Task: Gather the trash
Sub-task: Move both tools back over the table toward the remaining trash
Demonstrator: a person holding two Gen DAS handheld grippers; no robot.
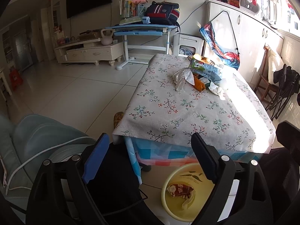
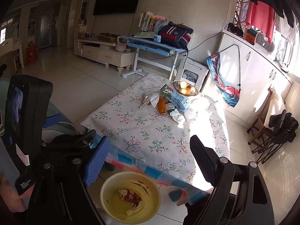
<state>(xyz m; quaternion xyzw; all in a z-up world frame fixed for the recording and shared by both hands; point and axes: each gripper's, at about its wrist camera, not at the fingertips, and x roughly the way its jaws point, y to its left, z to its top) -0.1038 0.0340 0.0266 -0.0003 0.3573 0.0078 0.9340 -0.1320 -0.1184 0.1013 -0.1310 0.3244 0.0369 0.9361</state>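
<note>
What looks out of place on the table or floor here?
Trash sits piled at the table's far end: a crumpled plastic glove, a flattened milk carton, an orange wrapper and a tissue wad. Only a red wrapper lies in the yellow basin.

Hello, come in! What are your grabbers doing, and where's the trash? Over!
Left gripper, right gripper open, empty. Red wrapper in yellow basin. Trash pile on table. Path clear.

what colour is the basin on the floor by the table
Pale yellow basin, with a leaf print inside; the right wrist view shows it best.
</note>
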